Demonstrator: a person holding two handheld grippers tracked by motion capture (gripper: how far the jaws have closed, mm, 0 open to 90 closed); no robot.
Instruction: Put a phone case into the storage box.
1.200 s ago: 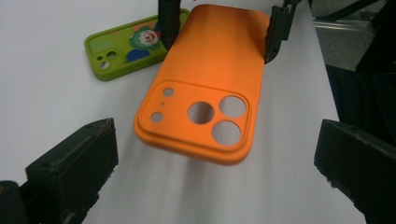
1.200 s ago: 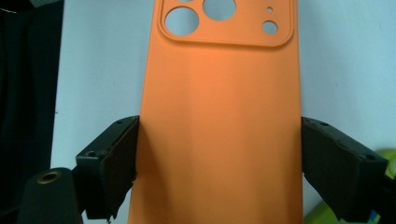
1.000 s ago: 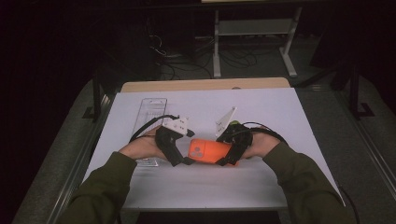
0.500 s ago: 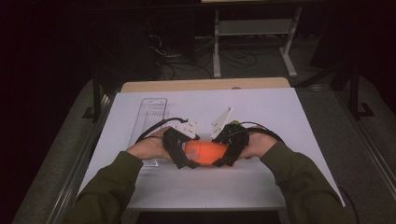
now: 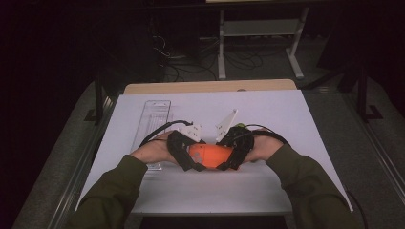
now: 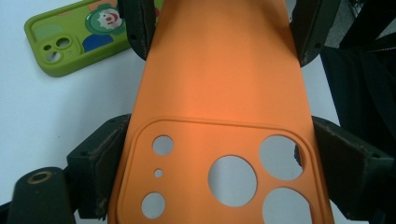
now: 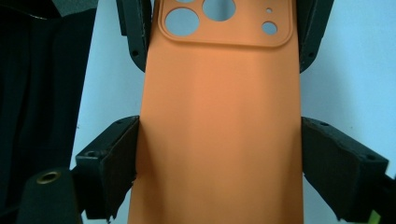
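The left gripper (image 5: 187,155) is clamped across the camera-hole end of the orange case (image 5: 210,155), its jaws pressing the case's two long edges, and the case lies just above the white table (image 5: 296,119) near the person's edge, its long axis running left to right from one gripper to the other. The right gripper (image 5: 235,153) is clamped on the plain end the same way, so each hand has its own end and neither is nearer. A green case (image 6: 77,36) lies on the table behind the right gripper, well clear.
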